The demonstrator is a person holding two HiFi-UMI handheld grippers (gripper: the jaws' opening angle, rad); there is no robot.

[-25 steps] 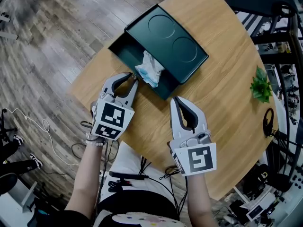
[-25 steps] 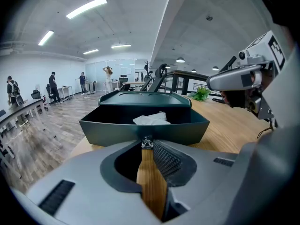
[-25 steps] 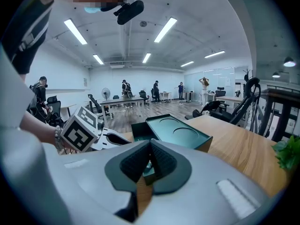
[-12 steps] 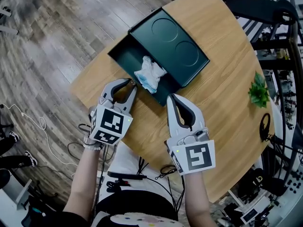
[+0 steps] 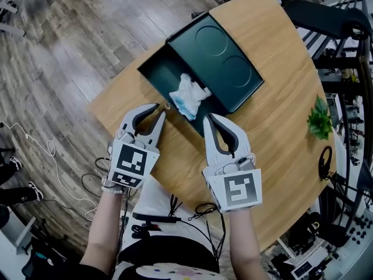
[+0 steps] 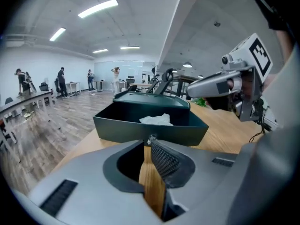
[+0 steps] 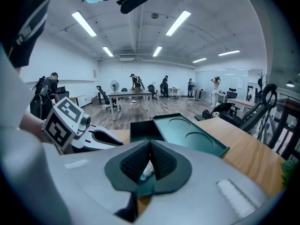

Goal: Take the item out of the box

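Note:
A dark green box point(image 5: 166, 74) lies open on the round wooden table point(image 5: 280, 98), its lid point(image 5: 224, 57) slid to the far right. A crumpled white and blue item point(image 5: 187, 95) rests inside by the near wall. My left gripper point(image 5: 160, 111) is shut and empty, its tip just short of the box's near wall, left of the item. My right gripper point(image 5: 208, 118) is also shut and empty, its tip at the box's near corner. In the left gripper view the item point(image 6: 157, 119) shows above the box wall point(image 6: 150, 128). In the right gripper view the item point(image 7: 146, 171) peeks below the jaws.
A small green plant point(image 5: 320, 118) stands at the table's right edge. The table's rim runs close behind both grippers, with cables point(image 5: 157, 217) and wooden floor point(image 5: 70, 51) below. Chairs and equipment crowd the right side point(image 5: 344, 28).
The left gripper has drawn slightly back and left from the box wall. The right gripper has edged closer to the box's near corner. The item has not moved.

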